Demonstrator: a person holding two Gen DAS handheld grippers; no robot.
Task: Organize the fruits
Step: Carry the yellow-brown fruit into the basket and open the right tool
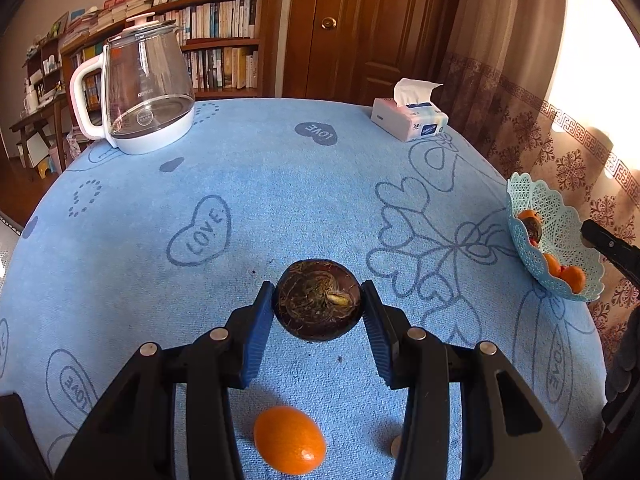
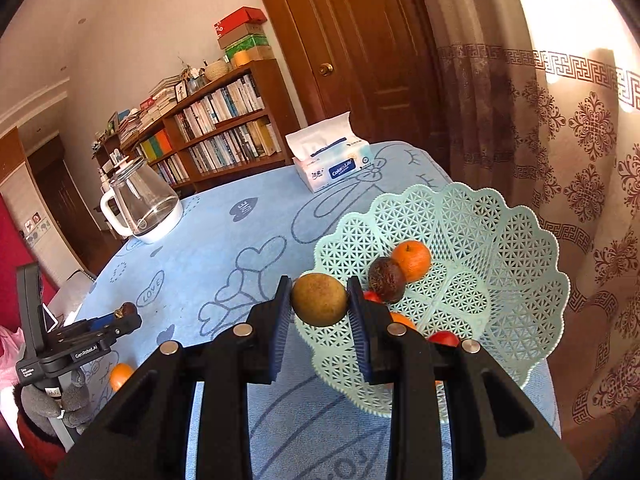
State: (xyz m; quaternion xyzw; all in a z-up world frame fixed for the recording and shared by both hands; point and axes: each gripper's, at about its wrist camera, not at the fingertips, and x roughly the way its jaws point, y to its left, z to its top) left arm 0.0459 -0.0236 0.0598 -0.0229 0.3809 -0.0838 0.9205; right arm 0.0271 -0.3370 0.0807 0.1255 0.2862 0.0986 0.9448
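My left gripper (image 1: 318, 300) is shut on a dark brown round fruit (image 1: 318, 304) with a dry fibrous top, just above the blue cloth. A small orange (image 1: 289, 444) lies on the cloth under the gripper. My right gripper (image 2: 319, 300) is shut on a yellow-brown round fruit (image 2: 319, 299) at the near rim of the pale green lattice basket (image 2: 500, 248). In the basket lie an orange (image 2: 412, 260), a dark brown fruit (image 2: 386, 278) and red fruits (image 2: 444, 338). The left gripper also shows in the right wrist view (image 2: 120, 316).
A glass kettle (image 1: 140, 88) stands at the table's far left. A tissue pack (image 1: 408, 116) sits at the far right. The basket (image 1: 560, 240) stands at the table's right edge, by the curtain (image 2: 580, 140). A bookshelf (image 1: 224, 48) and a door stand behind.
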